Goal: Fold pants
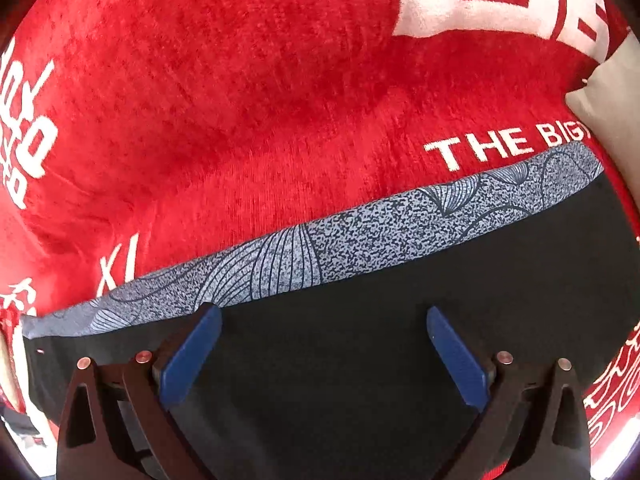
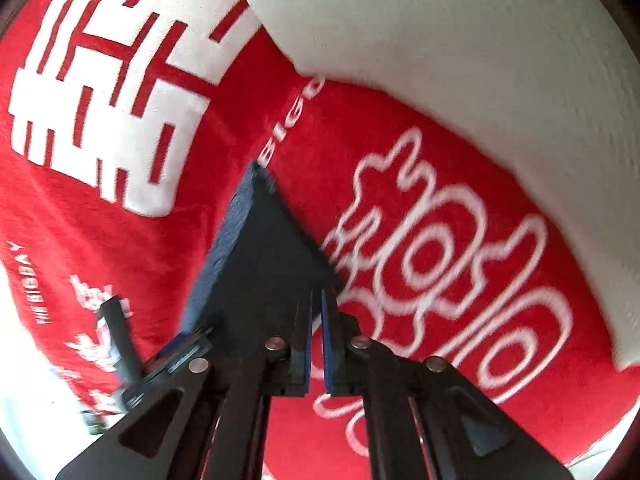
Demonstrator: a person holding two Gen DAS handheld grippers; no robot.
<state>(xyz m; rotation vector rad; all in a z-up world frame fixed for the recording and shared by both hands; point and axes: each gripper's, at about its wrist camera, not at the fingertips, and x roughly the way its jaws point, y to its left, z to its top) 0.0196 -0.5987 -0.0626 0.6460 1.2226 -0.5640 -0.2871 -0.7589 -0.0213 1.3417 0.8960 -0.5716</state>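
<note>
Pants (image 1: 400,320), black w/ a grey-blue patterned panel along the far edge, lay flat on a red plush blanket (image 1: 240,100) in the left wrist view. The blanket carried white lettering, incl. "THE BIG" just beyond the panel, & big white block characters at top right. A pale cushion (image 1: 612,96) sat at the right edge, partly on the blanket.

Left gripper (image 1: 324,316) hung over the black cloth, pointing steeply down, blue fingers (image 1: 192,356) spread wide apart, released, nothing pinched betw. them; the left fingertip sat right at the seam of the patterned panel.

Right gripper (image 2: 316,316) was clenched on a fold of the pants (image 2: 260,248), a dark peak w/ a blue-grey edge standing up out of the closed jaws, lifted clear of the blanket (image 2: 400,140). View blurred. A white cushion (image 2: 460,40) filled the top right, overlapping the blanket.
</note>
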